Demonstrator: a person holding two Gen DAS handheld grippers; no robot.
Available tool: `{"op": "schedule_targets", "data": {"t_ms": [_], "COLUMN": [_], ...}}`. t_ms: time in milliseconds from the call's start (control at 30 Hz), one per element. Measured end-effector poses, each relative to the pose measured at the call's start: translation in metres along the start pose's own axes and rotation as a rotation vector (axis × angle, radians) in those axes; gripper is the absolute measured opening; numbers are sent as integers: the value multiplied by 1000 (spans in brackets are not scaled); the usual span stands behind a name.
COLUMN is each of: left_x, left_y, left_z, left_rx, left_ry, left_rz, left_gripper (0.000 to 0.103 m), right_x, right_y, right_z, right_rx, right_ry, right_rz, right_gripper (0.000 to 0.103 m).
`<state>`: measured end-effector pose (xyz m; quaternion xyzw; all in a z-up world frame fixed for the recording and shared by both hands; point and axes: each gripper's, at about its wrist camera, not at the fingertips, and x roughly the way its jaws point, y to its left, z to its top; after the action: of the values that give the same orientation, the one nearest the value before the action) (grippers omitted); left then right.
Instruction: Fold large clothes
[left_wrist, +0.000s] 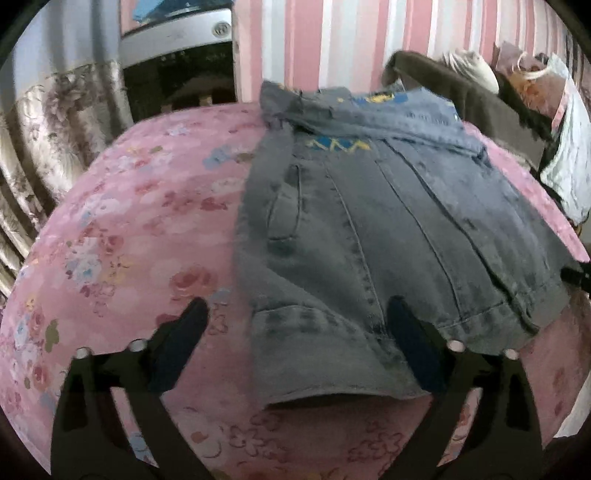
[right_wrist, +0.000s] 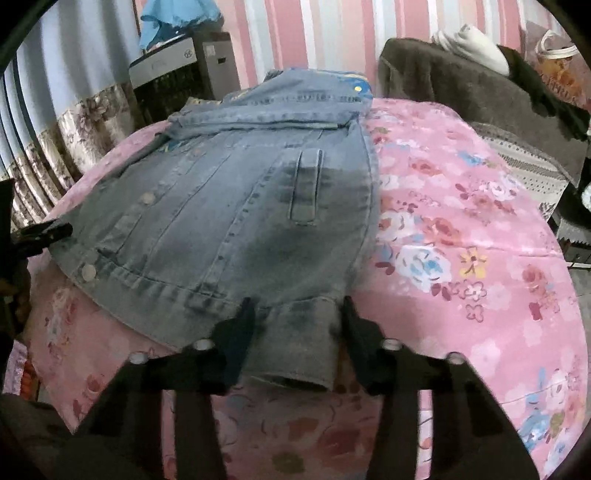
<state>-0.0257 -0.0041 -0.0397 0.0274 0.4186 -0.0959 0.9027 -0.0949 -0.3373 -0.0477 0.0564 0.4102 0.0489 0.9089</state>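
Covering the bed, a pink flower-printed sheet (left_wrist: 129, 229) is lying beneath everything else. A grey-blue denim jacket (left_wrist: 369, 229) with blue and yellow embroidery is resting flat on it, collar toward the far edge by the pink-striped wall (left_wrist: 332, 40), hem along the near edge. A brown fuzzy blanket (right_wrist: 443, 77) is sitting at the far right corner. The left gripper (left_wrist: 299, 314) is hovering over the hem's left corner with jaws standing wide — one finger over bare sheet, the other over denim, nothing pinched. The right gripper (right_wrist: 297, 308) is straddling a cuff-like flap at the hem's right corner — whether its pads are pressing the cloth I cannot tell.
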Motion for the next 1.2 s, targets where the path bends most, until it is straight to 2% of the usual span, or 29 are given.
{"op": "schedule_targets", "data": {"t_ms": [33,100,167,200,233,267,333,433,600,767,900,1100,1133,1167,1200], "left_x": [4,8,7,5,2,-2,-8,-24,-62,-98,-97,-79,-76,-75,-72], "left_y": [0,0,1,3,4,7,6,-1,-13,-19,-19,-17,-16,-15,-14], "left_z": [0,-1,-2,-2,-2,-3,-5,-7,-6,-25,-41,-55,-57,-58,-59], "left_rx": [1,0,-3,-11,-22,-40,-44,-24,3,1,-23,-34,-38,-40,-42], "left_ry": [25,41,33,23,8,-11,-29,-79,-156,-187,-167,-141,-147,-149,-150], "left_rz": [-17,-31,-30,-40,-46,-67,-83,-92,-132,-172,-180,-178,-176,-177,-175], "left_gripper": [73,57,49,40,23,22,15,10,9,9,9,10,10,11,12], "right_x": [-2,-5,-7,-9,-12,-14,-21,-32,-63,-98,-97,-68,-64,-63,-63], "right_y": [-1,-1,0,0,-1,-1,1,3,-4,-13,-13,-18,-17,-14,-11], "right_z": [-1,-2,-2,-1,-1,-1,-1,1,3,-9,-26,-44,-47,-49,-51], "right_rx": [10,20,19,21,32,40,32,4,10,27,35,54,46,28,9], "right_ry": [-10,-26,-41,-53,-70,-86,-114,-145,-213,-242,-206,-138,-125,-127,-141], "right_rz": [11,35,36,40,48,59,62,56,69,93,99,95,96,82,52], "right_gripper": [24,18,15,13,13,12,11,11,10,10,10,12,14,23,27]}}
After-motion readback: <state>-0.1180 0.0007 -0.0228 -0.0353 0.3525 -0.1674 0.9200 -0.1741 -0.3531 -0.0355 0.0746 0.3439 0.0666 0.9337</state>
